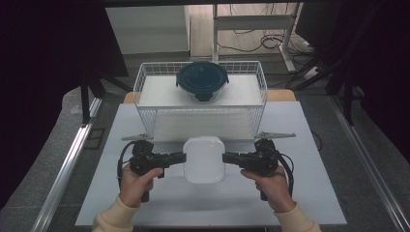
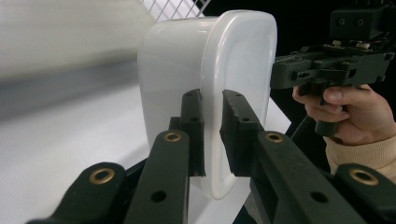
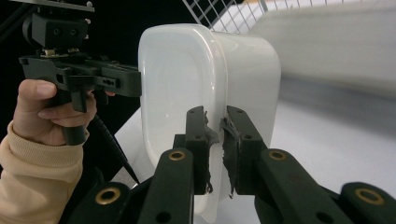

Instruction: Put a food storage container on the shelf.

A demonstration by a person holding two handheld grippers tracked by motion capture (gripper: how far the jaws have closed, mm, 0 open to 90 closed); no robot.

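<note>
- High view: the left gripper point(image 1: 181, 157) and the right gripper point(image 1: 226, 157) pinch opposite rims of the white lidded container point(image 1: 204, 158) between them; beyond them stands a wire basket point(image 1: 145, 77) holding a round dark-lidded glass container point(image 1: 202, 80), all on the white table point(image 1: 159, 203).
- Left gripper view: the jaws clamp the container's lid rim point(image 2: 212, 140), with the body to their left.
- Right gripper view: the worn pads point(image 3: 226, 130) squeeze the opposite rim, with the body to their right.

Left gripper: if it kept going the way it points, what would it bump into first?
The left gripper already pinches the white box's rim. Going straight on, it would probably meet the right gripper on the opposite rim.
</note>
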